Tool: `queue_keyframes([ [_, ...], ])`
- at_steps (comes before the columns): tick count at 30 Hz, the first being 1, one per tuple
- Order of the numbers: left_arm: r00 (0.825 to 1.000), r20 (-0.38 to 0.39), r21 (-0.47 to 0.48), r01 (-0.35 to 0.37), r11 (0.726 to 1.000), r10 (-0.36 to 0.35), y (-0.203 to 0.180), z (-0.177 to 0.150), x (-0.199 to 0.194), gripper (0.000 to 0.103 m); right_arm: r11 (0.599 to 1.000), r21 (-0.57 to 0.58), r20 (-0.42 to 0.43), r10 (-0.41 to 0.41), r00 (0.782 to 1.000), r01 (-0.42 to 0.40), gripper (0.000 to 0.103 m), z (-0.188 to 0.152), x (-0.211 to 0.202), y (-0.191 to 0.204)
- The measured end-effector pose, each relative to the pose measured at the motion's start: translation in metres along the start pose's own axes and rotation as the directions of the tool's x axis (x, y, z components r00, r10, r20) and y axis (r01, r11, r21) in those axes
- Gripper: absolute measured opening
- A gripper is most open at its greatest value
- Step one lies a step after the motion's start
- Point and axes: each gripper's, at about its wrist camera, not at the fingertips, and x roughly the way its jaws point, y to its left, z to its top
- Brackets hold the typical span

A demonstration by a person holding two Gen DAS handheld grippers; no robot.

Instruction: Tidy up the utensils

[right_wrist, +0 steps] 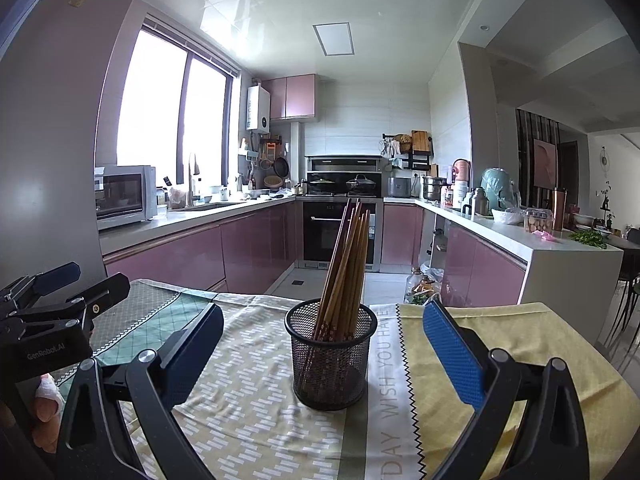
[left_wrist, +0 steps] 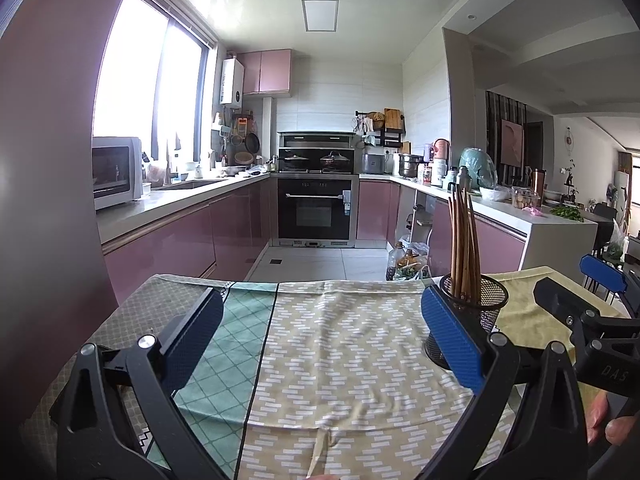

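Setting: kitchen; bench [right_wrist: 500,344] draped in patchwork cloths [left_wrist: 340,340], pale yellow to the right, green check to the left.
Holder: black mesh cup [right_wrist: 330,356], upright on the cloth, centred in the right wrist view; in the left wrist view it sits at right, partly behind that tool's right finger.
Chopsticks: bundle of brown wooden chopsticks [right_wrist: 344,268] standing in the cup, thin ends down, leaning together and fanned slightly at the top. None seen loose on the cloth.
Left tool: left tool [left_wrist: 320,340] spread wide, empty, over bare cloth, well left of the cup.
Right tool: right tool [right_wrist: 324,350] spread wide, empty; cup stands between and a little beyond its fingers, touching neither.
Progress: looks near done, since every stick in view is already in the cup; what lies outside both views can't be told.
Handling, sticks: likely light, stiff, smooth; they roll and slip. Pinch a single stick at mid-shaft above the rim; a whole bundle would scissor apart under a squeeze.
Handling, cup: probably light and top-heavy with the tall load. Grip low across the mesh wall, not the rim, and squeeze gently; thin mesh may give.
Risk: nudging the leaning tops could tip the cup; loose cloth may drag under it.
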Motion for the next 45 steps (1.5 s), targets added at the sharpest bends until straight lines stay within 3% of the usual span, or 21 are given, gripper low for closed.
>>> queue_keyframes([
  [45,1.000,-0.011,-0.006,-0.005,1.000,0.005,0.0005,-0.0034,-0.0007,0.097,1.000,0.013,-0.015,0.006,1.000,-0.006,0.097,-0.0026,0.0049,0.0055],
])
